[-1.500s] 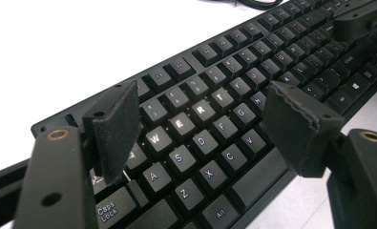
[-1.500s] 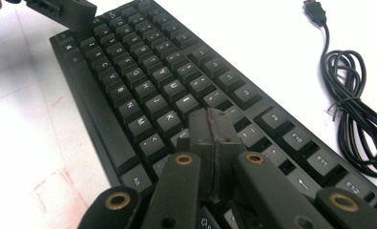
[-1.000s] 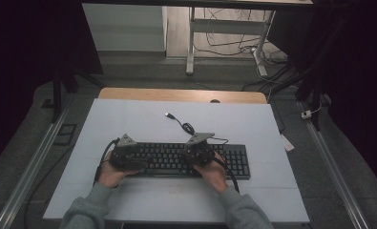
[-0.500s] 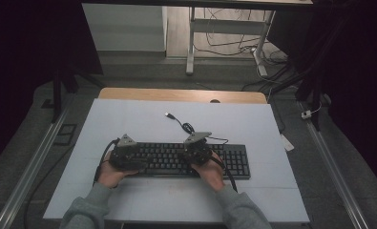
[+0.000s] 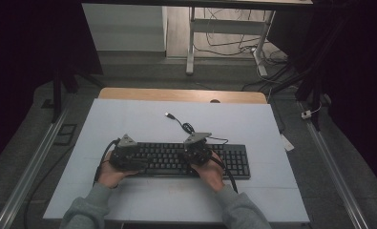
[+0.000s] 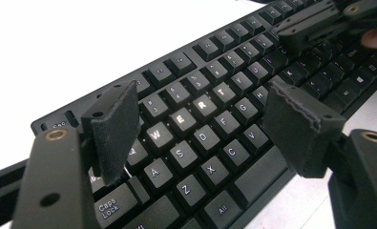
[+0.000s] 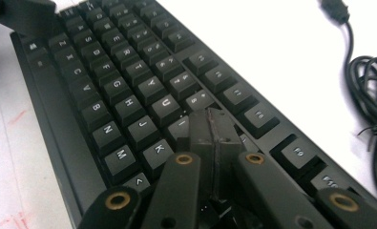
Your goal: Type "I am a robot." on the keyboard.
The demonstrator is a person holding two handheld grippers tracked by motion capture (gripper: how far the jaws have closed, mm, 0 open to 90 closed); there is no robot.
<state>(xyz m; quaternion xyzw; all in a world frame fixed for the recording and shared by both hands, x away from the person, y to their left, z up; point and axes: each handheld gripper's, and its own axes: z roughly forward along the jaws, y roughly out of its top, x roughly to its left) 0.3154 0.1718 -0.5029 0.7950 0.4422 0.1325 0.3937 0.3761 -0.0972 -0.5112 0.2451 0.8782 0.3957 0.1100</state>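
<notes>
A black keyboard (image 5: 172,160) lies across the white table top, near the person's side. My left gripper (image 5: 129,157) hovers over its left end. In the left gripper view this gripper (image 6: 198,102) stands open above the lit W, E, R and T keys, with nothing between its pads (image 6: 112,124). My right gripper (image 5: 195,152) sits over the middle of the keyboard. In the right gripper view it (image 7: 210,119) is shut, pads pressed together and empty, with the tips down on the keys beside K. The keyboard's cable (image 7: 370,90) coils at the right.
The cable's USB plug (image 5: 168,115) lies loose on the white board (image 5: 129,119) behind the keyboard. A wooden table edge (image 5: 176,94) runs along the back. Metal rails (image 5: 28,167) flank both sides. Desk legs and floor cables (image 5: 224,43) lie beyond.
</notes>
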